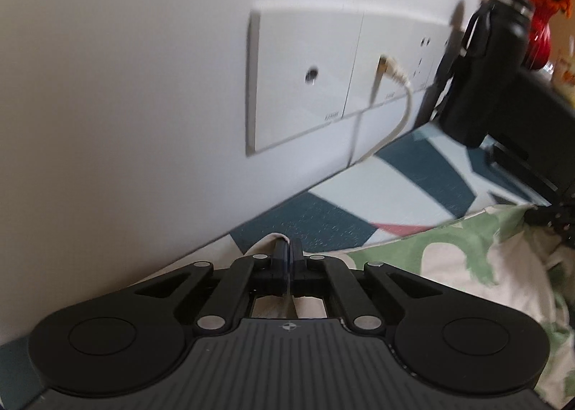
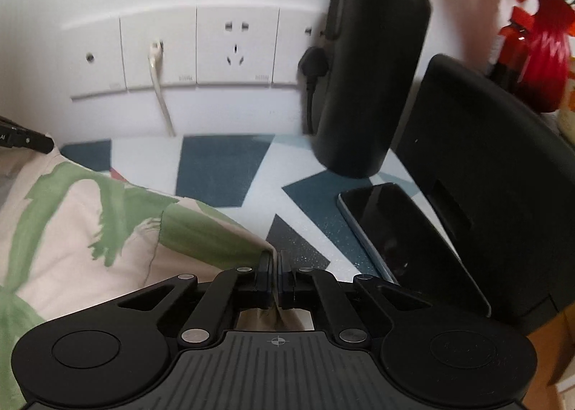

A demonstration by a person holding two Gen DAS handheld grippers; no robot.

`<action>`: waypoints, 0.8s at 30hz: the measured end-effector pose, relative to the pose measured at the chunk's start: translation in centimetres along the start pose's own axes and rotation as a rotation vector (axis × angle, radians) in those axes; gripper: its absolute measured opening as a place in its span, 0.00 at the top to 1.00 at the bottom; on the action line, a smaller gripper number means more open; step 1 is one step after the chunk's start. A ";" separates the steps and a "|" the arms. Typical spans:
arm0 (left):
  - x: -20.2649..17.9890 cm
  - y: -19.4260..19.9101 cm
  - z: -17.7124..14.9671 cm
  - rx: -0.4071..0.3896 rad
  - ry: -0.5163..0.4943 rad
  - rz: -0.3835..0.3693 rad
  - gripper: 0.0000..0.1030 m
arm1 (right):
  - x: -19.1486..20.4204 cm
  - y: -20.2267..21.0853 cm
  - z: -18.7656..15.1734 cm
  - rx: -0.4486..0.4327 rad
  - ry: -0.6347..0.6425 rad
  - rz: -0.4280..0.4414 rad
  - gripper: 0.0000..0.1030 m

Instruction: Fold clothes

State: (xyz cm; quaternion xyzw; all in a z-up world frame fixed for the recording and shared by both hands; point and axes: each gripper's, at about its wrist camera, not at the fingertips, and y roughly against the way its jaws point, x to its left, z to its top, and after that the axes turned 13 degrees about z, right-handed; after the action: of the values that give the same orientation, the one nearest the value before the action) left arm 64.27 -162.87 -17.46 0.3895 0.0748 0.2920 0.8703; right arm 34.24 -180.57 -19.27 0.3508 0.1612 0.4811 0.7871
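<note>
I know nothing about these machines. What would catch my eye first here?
Probably the cream cloth with green leaf shapes, pinched at its edge by both black grippers, left and right. Next, the tall black bottle standing by the wall sockets, a dark phone lying before it.

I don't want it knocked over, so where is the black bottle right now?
In the right wrist view the black bottle stands upright at the wall, just behind the phone, right of the sockets.
</note>
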 end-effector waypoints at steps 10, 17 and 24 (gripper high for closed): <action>-0.2 1.3 -0.7 -0.050 -0.115 0.107 0.75 | 0.3 -1.8 0.1 0.012 0.013 -0.071 0.81; 4.2 7.4 -4.3 -0.038 0.001 0.155 0.38 | 1.5 1.8 0.7 -0.066 -0.009 -0.008 0.43; 8.3 13.1 -11.6 0.036 0.097 0.239 0.38 | 5.8 1.0 0.9 -0.007 0.047 0.192 0.41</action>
State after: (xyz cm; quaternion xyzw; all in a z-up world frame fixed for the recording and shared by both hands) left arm 61.03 -143.91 -15.11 0.3966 0.0750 0.4108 0.8175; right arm 36.93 -175.62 -17.43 0.3506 0.1437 0.5629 0.7346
